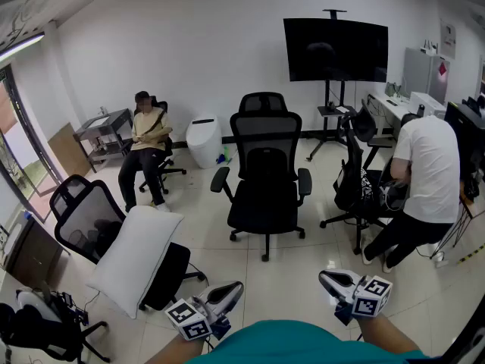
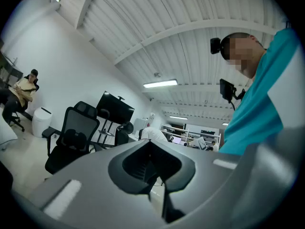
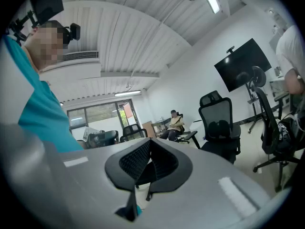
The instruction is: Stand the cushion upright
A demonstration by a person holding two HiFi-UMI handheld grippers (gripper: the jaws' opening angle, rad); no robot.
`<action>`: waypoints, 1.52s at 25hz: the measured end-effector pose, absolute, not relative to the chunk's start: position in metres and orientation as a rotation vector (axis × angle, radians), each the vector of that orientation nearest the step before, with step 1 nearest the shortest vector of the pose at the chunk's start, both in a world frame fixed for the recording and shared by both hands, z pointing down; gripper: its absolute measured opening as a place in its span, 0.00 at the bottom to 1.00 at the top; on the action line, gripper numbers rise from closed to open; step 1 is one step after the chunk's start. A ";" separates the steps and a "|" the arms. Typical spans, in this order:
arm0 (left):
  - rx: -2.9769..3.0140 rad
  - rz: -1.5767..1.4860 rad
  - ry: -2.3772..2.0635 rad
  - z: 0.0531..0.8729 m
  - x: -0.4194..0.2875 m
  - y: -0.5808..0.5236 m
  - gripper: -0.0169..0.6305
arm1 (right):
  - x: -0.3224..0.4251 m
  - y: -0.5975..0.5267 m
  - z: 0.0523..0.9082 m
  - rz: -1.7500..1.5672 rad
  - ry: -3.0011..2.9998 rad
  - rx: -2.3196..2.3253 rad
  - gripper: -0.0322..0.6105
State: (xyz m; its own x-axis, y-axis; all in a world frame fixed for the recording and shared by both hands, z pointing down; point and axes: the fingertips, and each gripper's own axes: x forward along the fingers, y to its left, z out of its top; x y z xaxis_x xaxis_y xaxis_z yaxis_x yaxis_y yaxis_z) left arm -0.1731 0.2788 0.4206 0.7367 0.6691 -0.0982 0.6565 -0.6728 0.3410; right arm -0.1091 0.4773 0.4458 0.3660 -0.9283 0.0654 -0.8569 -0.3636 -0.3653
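Cushion status: the white rectangular fabric cushion [image 1: 135, 256] sits in the black mesh office chair on wheels [image 1: 76, 207] at my front left. It is propped across the seat and against the backrest, tilted and not upright, with its upper end slanting toward the middle of the room. My left gripper [image 1: 232, 290] is low in the head view, near that chair's seat edge but apart from the cushion. Its jaws are together with nothing between them. My right gripper [image 1: 326, 277] is on the other side of my teal shirt [image 1: 303, 343], jaws fully closed and also empty. Both point out into the room, roughly level. On holders: the second black mesh office chair [image 1: 265, 165] stands mid-room facing me. A third black chair [image 1: 355, 161] at right carries a dark bundle on its seat, and I can't tell what it is. A person in a white shirt [image 1: 424, 169] bends over just beside it. The white rounded bin-like unit [image 1: 203, 141] by the back wall has its top closed, so its contents aren't visible. The grey metal cart [image 1: 102, 130] at rear left has small items on top, too small to identify. A seated person [image 1: 148, 146] is between the cart and the bin-like unit. The black screen on a wheeled stand [image 1: 335, 49] is against the back wall.
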 end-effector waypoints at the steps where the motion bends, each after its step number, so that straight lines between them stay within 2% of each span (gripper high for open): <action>1: 2.589 0.047 1.018 0.420 -0.171 0.283 0.05 | -0.107 0.483 0.446 -0.379 1.590 -2.359 0.05; 9: 2.606 0.040 0.943 0.423 -0.157 0.316 0.05 | -0.083 0.510 0.450 -0.415 1.675 -2.333 0.05; 15: 2.602 0.056 0.899 0.434 -0.145 0.301 0.05 | -0.057 0.484 0.456 -0.455 1.745 -2.294 0.05; 30: 2.604 0.024 0.874 0.436 -0.052 0.079 0.05 | 0.051 0.238 0.433 -0.466 1.854 -2.236 0.07; 38: 2.676 -0.020 0.457 0.446 -0.035 -0.012 0.05 | 0.116 0.126 0.458 -0.619 2.142 -1.974 0.10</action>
State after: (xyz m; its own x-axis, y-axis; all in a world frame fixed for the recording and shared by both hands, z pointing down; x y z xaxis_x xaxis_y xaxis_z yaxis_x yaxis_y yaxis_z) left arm -0.0349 -0.0122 0.4463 0.9458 0.3136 -0.0839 0.3199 -0.8560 0.4061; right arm 0.1164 0.1256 0.4579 -0.1136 -0.9811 0.1565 -0.9135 0.0412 -0.4048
